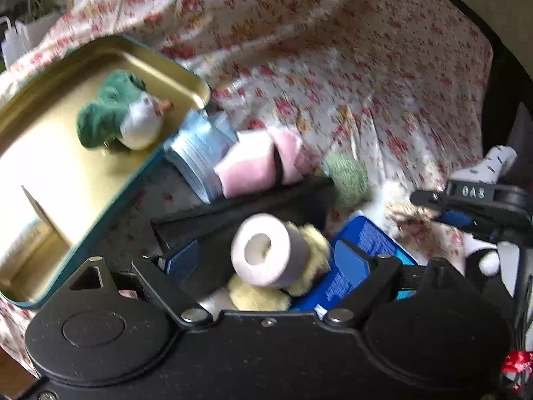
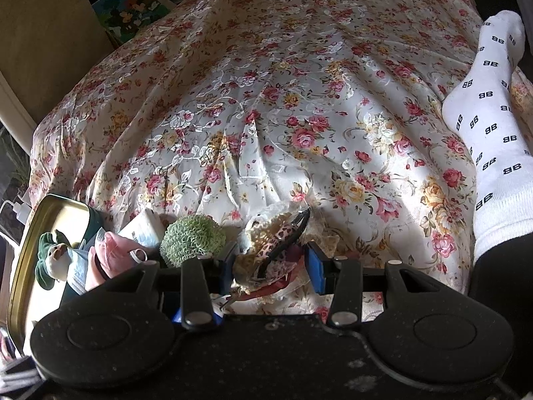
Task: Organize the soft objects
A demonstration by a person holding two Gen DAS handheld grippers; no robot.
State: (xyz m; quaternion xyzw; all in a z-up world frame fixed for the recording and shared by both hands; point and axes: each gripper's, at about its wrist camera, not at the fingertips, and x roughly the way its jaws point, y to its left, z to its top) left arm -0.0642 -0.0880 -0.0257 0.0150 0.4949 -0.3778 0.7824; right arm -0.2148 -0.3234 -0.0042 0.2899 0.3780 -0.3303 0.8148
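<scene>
My left gripper (image 1: 266,256) is shut on a white tape roll (image 1: 266,250) with a pale yellow fluffy piece (image 1: 313,243) behind it, held low over the bed near the open gold tin (image 1: 46,153). A green and white plush bird (image 1: 123,116) lies in the tin. A stack of blue face masks (image 1: 200,156), a pink pad (image 1: 256,163) and a green knitted ball (image 1: 349,176) lie beside the tin. My right gripper (image 2: 269,260) is shut on a leopard-print fabric bundle (image 2: 269,250) on the floral bedspread (image 2: 266,100); it also shows in the left wrist view (image 1: 466,206).
A foot in a white logo sock (image 2: 493,113) rests on the bed at right. A colourful box (image 2: 130,10) stands beyond the bed's far left edge. A blue packet (image 1: 369,236) and a black flat object (image 1: 240,213) lie under my left gripper.
</scene>
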